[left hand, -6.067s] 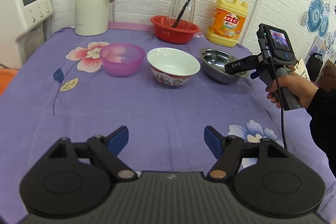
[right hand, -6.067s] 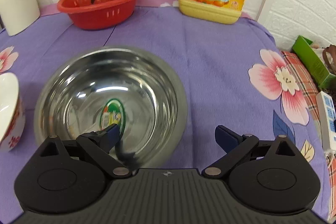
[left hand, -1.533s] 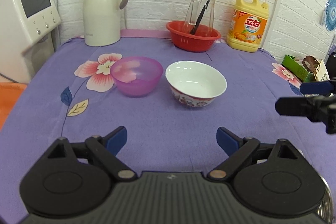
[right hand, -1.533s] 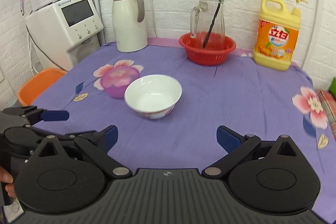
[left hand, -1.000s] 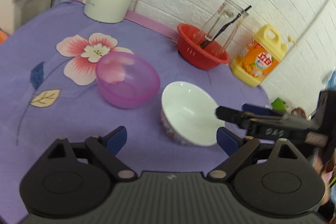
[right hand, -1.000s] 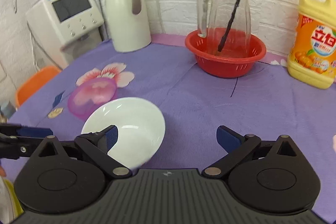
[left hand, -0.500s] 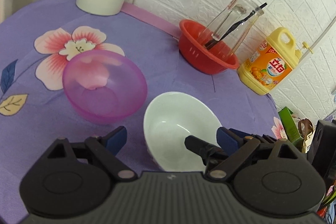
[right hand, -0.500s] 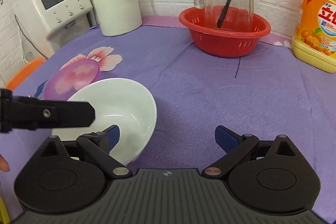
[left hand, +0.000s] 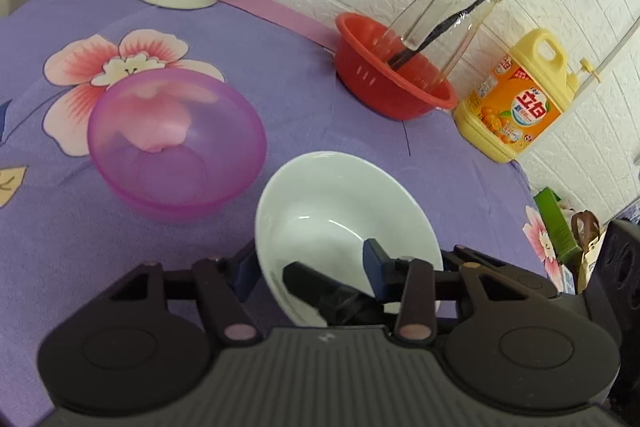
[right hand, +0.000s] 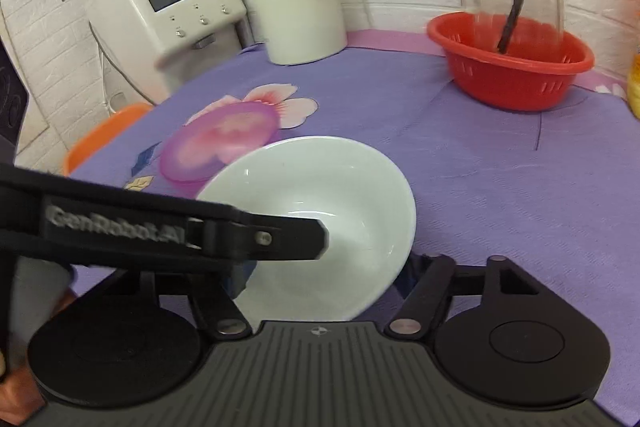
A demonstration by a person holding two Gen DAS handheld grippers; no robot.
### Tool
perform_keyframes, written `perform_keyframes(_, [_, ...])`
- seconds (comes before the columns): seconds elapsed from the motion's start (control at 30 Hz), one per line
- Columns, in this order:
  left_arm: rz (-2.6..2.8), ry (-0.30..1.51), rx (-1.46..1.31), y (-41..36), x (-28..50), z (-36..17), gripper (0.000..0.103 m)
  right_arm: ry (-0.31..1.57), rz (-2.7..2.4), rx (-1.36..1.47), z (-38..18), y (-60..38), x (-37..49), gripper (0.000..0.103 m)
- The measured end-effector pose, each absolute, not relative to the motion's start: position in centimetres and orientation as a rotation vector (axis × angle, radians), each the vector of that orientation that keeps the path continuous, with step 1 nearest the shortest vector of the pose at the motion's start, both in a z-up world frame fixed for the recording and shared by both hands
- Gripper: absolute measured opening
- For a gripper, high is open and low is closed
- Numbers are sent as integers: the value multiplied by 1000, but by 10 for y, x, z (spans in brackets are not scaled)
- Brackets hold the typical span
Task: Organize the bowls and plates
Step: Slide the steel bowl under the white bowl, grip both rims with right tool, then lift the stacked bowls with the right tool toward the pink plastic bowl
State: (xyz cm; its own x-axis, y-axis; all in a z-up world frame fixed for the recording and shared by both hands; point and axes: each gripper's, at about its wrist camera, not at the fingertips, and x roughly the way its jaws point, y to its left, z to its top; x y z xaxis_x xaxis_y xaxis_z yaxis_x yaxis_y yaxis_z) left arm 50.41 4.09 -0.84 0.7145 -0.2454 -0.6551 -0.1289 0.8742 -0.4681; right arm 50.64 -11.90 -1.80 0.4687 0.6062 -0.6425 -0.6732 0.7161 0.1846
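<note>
Near the middle of the tabletop (left hand: 304,95), just beside the purple bowl (left hand: 176,143) and on its right, stood the white bowl (left hand: 344,203), and both of my tools were at it. My left gripper (left hand: 308,265) was about half open: one finger stood outside the left wall of the bowl and the other finger inside, with a gap much wider than the wall, so it pinched nothing. My right gripper (right hand: 328,269) was wide open, and the near part of the bowl lay between its jaws, the right finger just outside the rim. One finger of each tool reached into the hollow of the bowl, so the two crossed there, very close together.

The bowl is round and has no long axis; what mattered was the rim. It lay directly in front of both jaws, and neither hand was clearly nearer. I judged that only one tool should close on the wall, otherwise the fingers could hit each other. Whether the bowl rested flat or tilted, I could not tell.
</note>
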Motion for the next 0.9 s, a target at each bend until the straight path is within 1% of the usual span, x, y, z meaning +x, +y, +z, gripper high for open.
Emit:
perform_keyframes(0.07, [-81,784,-527,41,501,-8,42,741,764,-144,-17,-114,502,103])
perform_keyframes(0.27, [-98,809,-561,38,489,-2,42,743,740,-158,-7,-116,488,103])
perform_keyframes(0.53, [-159,854,-556,15,458,5,41,800,697,-135,0,-140,457,103])
perform_keyframes(0.67, [-221,861,-556,-5,432,14,41,805,646,-147,14,-160,426,103])
perform_keyframes(0.9, [-324,854,-519,-38,360,34,41,773,570,-182,38,-188,350,103])
